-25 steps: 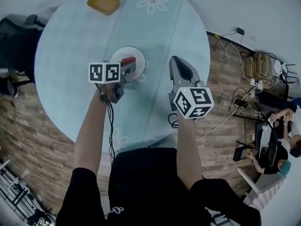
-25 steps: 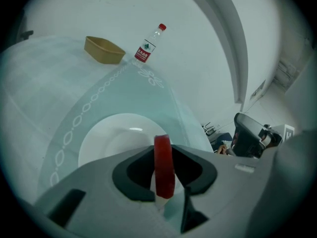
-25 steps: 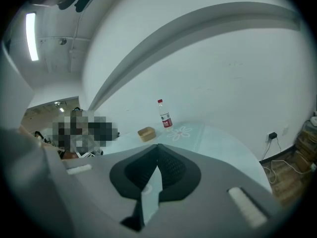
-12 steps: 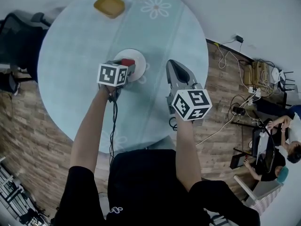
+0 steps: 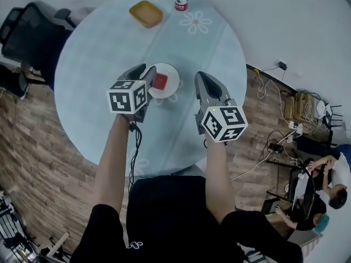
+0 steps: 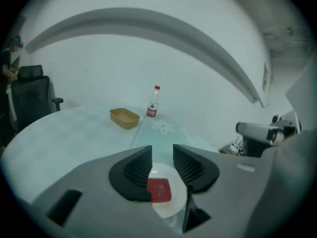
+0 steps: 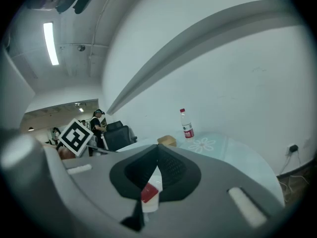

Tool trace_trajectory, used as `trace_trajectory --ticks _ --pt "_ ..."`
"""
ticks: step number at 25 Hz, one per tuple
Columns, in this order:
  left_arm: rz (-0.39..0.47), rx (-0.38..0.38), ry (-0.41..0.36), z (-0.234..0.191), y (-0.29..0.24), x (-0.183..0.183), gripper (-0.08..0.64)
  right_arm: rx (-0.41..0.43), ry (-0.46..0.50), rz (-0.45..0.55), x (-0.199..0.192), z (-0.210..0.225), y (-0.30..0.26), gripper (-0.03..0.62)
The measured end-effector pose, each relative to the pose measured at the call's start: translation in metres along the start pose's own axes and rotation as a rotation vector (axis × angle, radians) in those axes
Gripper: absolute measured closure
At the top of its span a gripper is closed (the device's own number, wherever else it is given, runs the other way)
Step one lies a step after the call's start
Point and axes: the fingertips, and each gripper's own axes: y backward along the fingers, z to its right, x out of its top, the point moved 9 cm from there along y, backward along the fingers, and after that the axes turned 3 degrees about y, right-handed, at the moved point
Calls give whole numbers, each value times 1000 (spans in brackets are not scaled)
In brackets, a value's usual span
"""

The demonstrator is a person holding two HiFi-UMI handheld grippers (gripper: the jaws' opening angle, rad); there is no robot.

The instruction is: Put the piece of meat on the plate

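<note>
The red square piece of meat lies flat on the small white plate in the middle of the round table. My left gripper hangs above the plate's left edge, open, its jaws having just been closing with nothing between them. In the left gripper view the meat and plate show through the gap below the left gripper. My right gripper hovers to the right of the plate, shut and empty; in the right gripper view its tips meet above the meat.
A yellow tray and a water bottle stand at the table's far edge. A black office chair is at the left. Cables and seated people are on the floor at the right.
The left gripper has let go of the meat and risen off the plate; the meat now lies on the plate. The right gripper has lifted a little.
</note>
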Motion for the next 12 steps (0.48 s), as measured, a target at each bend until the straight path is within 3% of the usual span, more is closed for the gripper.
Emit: trace_trajectory --ticks 4,9,12 --pt "226 68 86 8 54 25 563 67 42 29 18 -23 -9 583" --pt "443 106 209 19 118 34 566 127 98 67 39 -49 -12 583" --pt "513 152 234 32 151 30 565 134 122 108 55 -60 -7 583"
